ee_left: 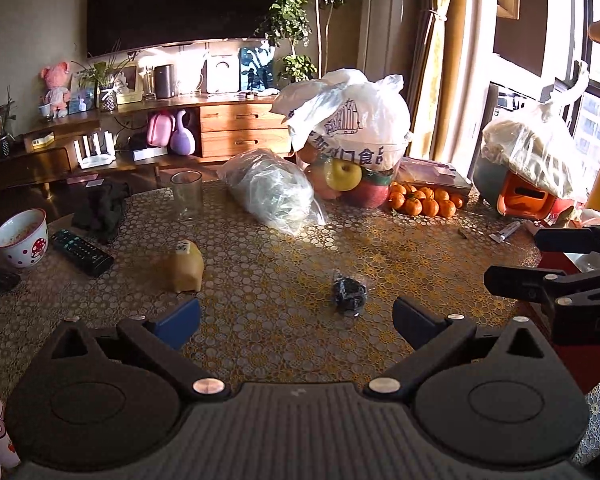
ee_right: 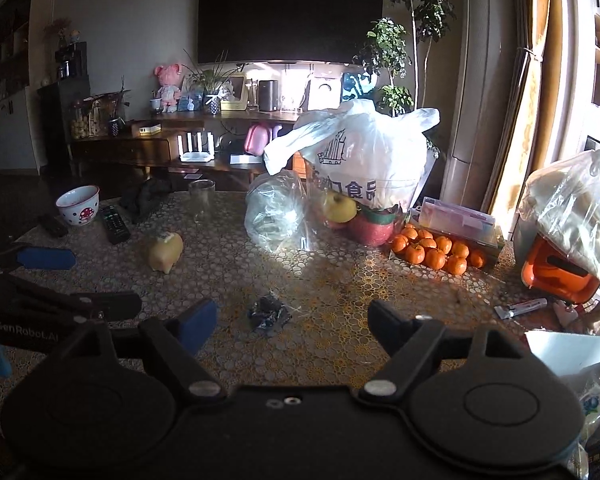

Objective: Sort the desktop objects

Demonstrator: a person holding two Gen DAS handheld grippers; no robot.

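A small black crumpled wrapper [ee_left: 349, 295] lies on the patterned table just ahead of my open, empty left gripper [ee_left: 296, 320]. It also shows in the right wrist view [ee_right: 269, 315], just ahead of my open, empty right gripper [ee_right: 292, 320]. A yellow pig-shaped toy [ee_left: 186, 266] stands to the left; it also shows in the right wrist view [ee_right: 165, 252]. A black remote [ee_left: 82, 247], a mushroom-print bowl [ee_left: 22, 237], an empty glass [ee_left: 187, 195] and a small tube [ee_left: 505, 232] lie around the table.
A clear plastic bag [ee_left: 272, 192], a white bag over a fruit bowl [ee_left: 352, 128], a tray of tangerines [ee_left: 426, 200] and a bag-covered orange container [ee_left: 532, 184] crowd the far side. My right gripper's arm [ee_left: 560, 280] reaches in at the right. A dark cloth [ee_left: 104, 208] lies far left.
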